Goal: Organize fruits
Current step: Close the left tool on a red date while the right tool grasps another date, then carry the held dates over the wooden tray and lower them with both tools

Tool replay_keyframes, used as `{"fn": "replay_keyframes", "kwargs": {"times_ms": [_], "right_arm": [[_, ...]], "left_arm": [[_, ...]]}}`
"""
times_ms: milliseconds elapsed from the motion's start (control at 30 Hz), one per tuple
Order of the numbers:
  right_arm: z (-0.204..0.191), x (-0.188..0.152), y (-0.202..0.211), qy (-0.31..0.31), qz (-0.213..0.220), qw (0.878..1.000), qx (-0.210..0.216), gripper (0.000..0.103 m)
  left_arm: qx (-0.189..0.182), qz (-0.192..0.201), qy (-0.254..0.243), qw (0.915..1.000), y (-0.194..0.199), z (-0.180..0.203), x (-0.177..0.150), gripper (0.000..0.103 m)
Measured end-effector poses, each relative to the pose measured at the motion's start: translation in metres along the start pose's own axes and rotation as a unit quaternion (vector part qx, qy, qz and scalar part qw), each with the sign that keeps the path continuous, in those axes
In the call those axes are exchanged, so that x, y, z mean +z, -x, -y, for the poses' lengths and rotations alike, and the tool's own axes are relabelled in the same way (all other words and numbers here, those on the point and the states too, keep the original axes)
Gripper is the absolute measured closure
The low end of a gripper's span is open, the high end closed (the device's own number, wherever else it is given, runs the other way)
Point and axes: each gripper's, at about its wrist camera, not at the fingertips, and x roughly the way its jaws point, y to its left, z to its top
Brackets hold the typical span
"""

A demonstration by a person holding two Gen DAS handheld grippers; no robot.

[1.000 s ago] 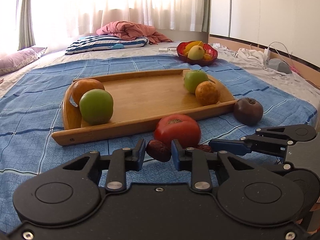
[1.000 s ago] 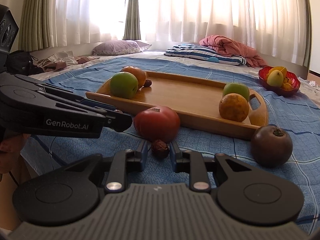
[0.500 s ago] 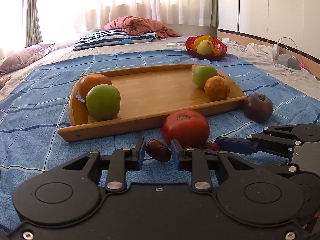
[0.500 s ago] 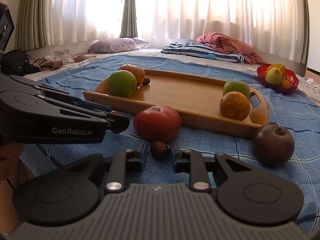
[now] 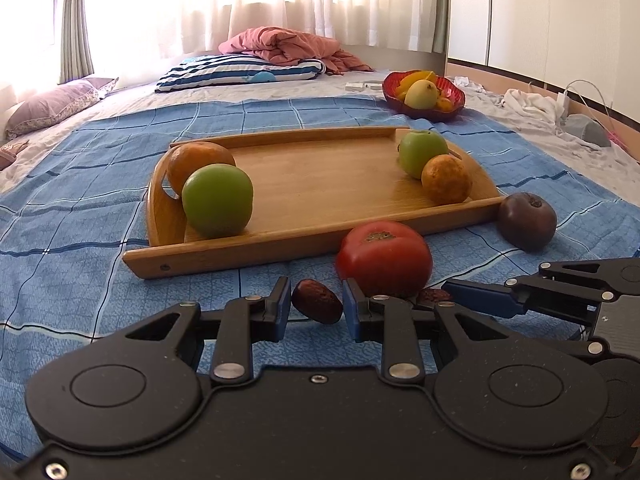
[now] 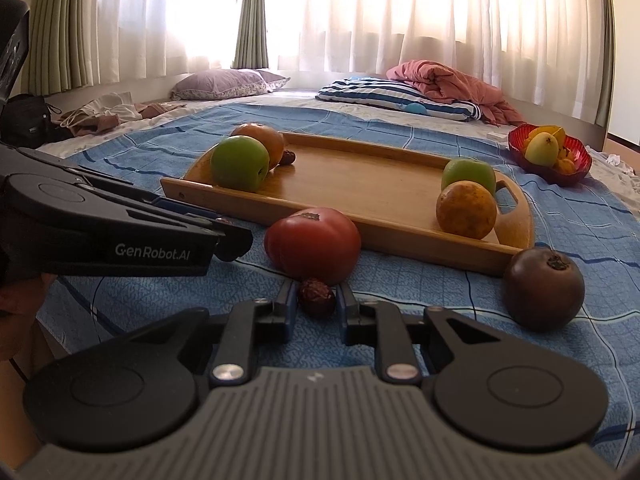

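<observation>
You have a dried red date in each tool right now: your left gripper point(image 5: 316, 307) is clamped on one date point(image 5: 317, 301), and your right gripper point(image 6: 316, 305) has just been closing and now pinches a second date point(image 6: 317, 297) between its pads. Taking the wooden tray point(image 5: 320, 192) as the landmark, both dates sit just off its near long edge, low over the blue checked cloth point(image 5: 80, 208), with the red tomato point(image 5: 384, 258) between them and the tray rim. Already on the tray, you have a green apple point(image 5: 218, 200) and an orange point(image 5: 196, 162) at its left end, with what looks like one more small dark date point(image 6: 287, 157) tucked behind them, and another green apple point(image 5: 422, 152) with a speckled orange point(image 5: 446, 179) at its right end. Off the tray, the tomato lies just outside the near edge and a dark purple fruit point(image 5: 527, 216) rests beside the near right corner. A red bowl point(image 5: 424, 94) of mixed fruit stands well beyond the tray's far right corner. By my reading you are past halfway: the two held dates, the tomato and the purple fruit are what remain to place, and whether the bowl's contents belong to the job I cannot tell.
</observation>
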Motion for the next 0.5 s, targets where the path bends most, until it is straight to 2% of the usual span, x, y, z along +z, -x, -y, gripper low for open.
{"fn": "replay_keyframes", "kwargs": {"times_ms": [500], "right_arm": [[0.009,0.012,0.015,-0.027,0.016,0.999,-0.025,0.078]], "left_arm": [[0.004,0.024,0.01,0.9997,0.005,-0.006,0.016,0.077]]}}
